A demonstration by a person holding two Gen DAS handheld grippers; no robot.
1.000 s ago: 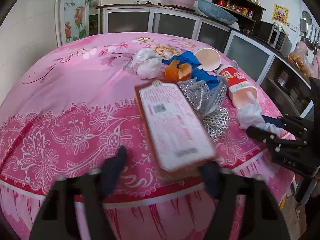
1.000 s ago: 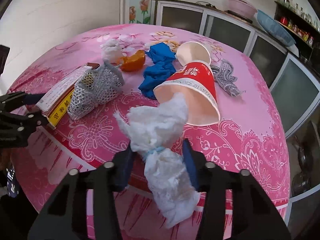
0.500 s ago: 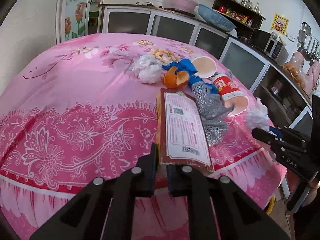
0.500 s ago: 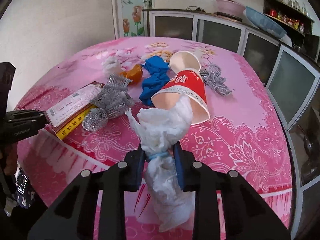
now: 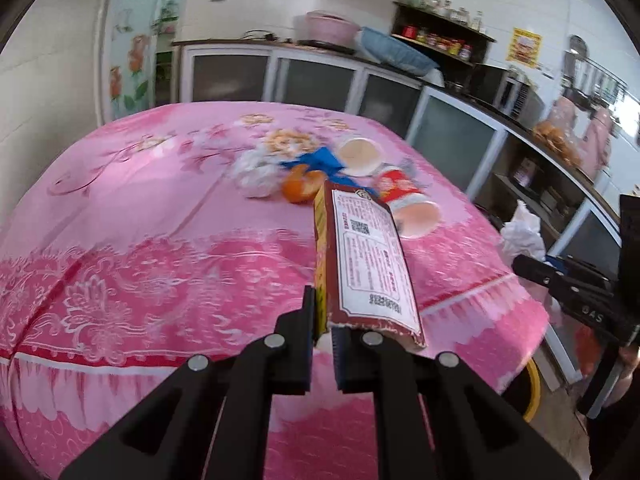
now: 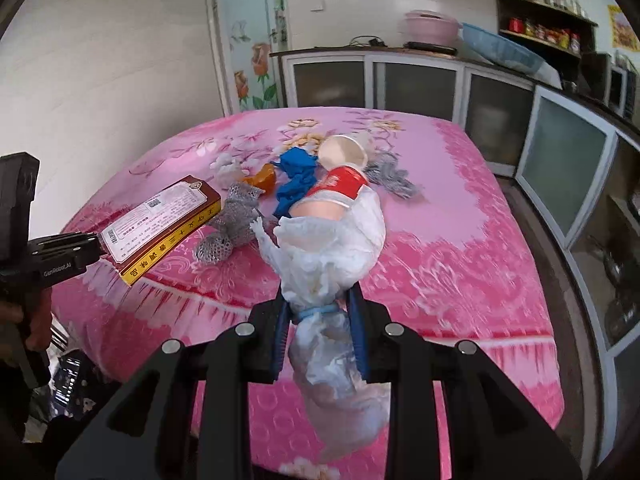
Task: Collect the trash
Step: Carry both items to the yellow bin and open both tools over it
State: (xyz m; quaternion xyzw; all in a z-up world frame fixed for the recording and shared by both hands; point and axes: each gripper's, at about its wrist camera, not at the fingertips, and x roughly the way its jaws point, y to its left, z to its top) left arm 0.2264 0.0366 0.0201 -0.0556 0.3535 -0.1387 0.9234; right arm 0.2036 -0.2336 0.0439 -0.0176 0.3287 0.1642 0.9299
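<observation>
My left gripper (image 5: pixel 323 334) is shut on a flat brown-and-yellow cardboard box (image 5: pixel 366 260) and holds it above the table's near edge; the box also shows in the right wrist view (image 6: pixel 160 224). My right gripper (image 6: pixel 320 328) is shut on a crumpled white tissue wad (image 6: pixel 332 264) tied with a blue band, lifted off the pink tablecloth (image 6: pixel 460 240). On the table lie a red paper cup (image 6: pixel 340 188) on its side, a white cup (image 6: pixel 344 152), a blue glove (image 6: pixel 296 184), orange peel (image 6: pixel 264 180), silver mesh wraps (image 6: pixel 232 224) and a white tissue (image 5: pixel 252 172).
Glass-door cabinets (image 6: pixel 420 80) run along the back and right walls, with basins and jars on top. A second silver mesh piece (image 6: pixel 392 176) lies behind the cups. A yellow-rimmed bin (image 5: pixel 532 388) shows partly below the table's right edge.
My left gripper closed on the box and lifted it off the table, tilting it on edge. My right gripper closed on the tissue wad and both pulled back from the table.
</observation>
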